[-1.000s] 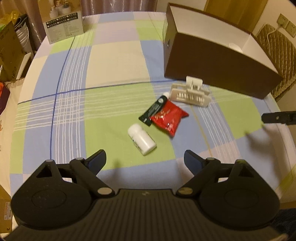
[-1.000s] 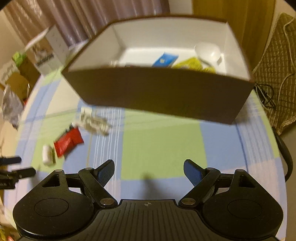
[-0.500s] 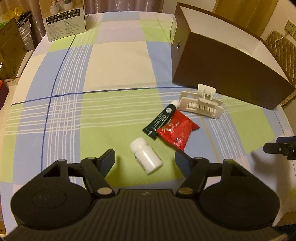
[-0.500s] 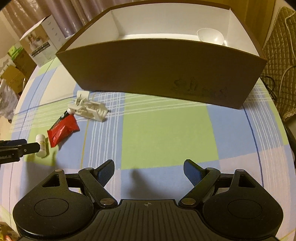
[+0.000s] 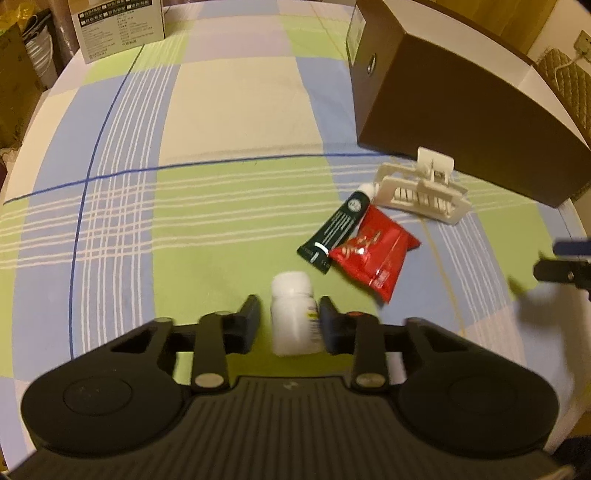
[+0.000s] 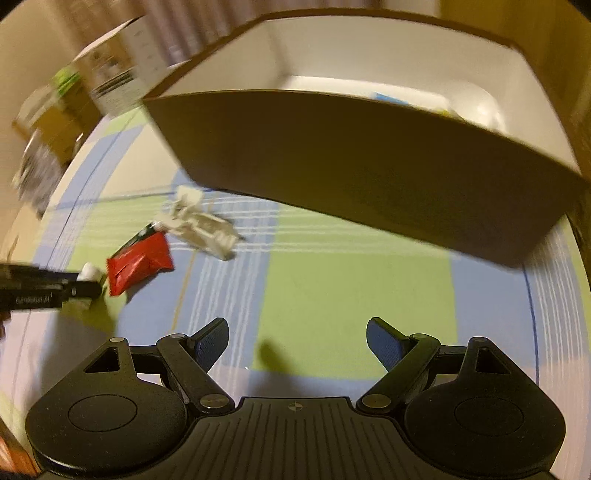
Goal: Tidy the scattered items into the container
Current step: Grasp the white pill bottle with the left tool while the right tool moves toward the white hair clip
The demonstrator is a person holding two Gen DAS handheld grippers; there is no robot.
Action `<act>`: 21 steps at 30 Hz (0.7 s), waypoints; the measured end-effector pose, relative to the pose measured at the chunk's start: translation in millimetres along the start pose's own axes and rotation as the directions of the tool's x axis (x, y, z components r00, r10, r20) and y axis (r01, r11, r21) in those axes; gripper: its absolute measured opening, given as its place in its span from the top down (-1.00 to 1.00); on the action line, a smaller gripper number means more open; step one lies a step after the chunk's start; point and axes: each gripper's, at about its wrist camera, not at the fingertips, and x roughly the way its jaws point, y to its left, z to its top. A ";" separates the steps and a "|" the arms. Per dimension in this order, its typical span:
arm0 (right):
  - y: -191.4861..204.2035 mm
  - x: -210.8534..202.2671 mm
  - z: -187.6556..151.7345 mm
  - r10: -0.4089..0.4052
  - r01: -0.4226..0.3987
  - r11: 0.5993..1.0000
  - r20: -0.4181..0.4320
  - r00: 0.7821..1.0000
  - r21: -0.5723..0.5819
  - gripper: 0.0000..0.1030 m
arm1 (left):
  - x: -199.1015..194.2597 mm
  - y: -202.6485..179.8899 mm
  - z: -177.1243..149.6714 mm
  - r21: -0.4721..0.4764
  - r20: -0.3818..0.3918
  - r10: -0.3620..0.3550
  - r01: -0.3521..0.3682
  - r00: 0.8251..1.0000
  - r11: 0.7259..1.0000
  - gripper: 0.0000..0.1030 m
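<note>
Bottle (image 5: 293, 317) first: we have the small white pill bottle lying on its side on the checked cloth (image 5: 236, 122), cap pointing away from us, and it sits between the fingers of our left gripper (image 5: 290, 325). The right finger (image 5: 328, 325) looks to be touching the bottle's side, while a thin gap of green cloth shows between the left finger and the bottle, so the jaws bracket it closely but we cannot tell that they have clamped it. Just beyond the bottle lies a red foil sachet (image 5: 375, 253), and a dark green tube (image 5: 338, 227) rests against the sachet's left edge with its white cap toward the brown box (image 5: 461, 122). A cream plastic clip (image 5: 421, 190) lies beside the tube's cap, close to the near wall of the box but apart from it. Our right gripper (image 6: 297, 341) hangs above bare cloth with its blue-padded fingers spread wide and nothing between them. From that side the box stands open-topped with a white interior (image 6: 369, 59), and we make out something blue and something yellow low inside it, too blurred to name. At the far left corner of the table stands a white printed carton (image 5: 118, 29). The right wrist view is smeared, so the sachet (image 6: 140, 264) and clip (image 6: 199, 225) appear only roughly there.
</note>
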 end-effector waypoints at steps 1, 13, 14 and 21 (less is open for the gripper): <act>4.5 1.5 2.3 0.013 -0.013 0.999 0.010 1.000 -0.047 -0.69 | -1.3 1.7 -1.9 0.007 0.001 -0.001 0.001 1.000 1.000 0.55; 50.1 43.3 19.2 0.182 -0.115 0.855 0.087 0.979 -0.505 -0.68 | -13.7 36.2 -19.4 -0.037 -0.007 0.046 -0.047 0.999 0.998 0.55; 51.0 47.6 22.0 0.180 -0.106 0.845 0.091 0.979 -0.524 -0.68 | -14.4 37.8 -20.2 -0.043 -0.007 0.049 -0.049 0.999 0.998 0.55; 57.5 71.3 38.6 0.228 -0.141 0.791 0.073 0.971 -0.595 -0.68 | -15.7 39.6 -23.3 -0.048 0.009 0.060 -0.060 0.998 0.997 0.55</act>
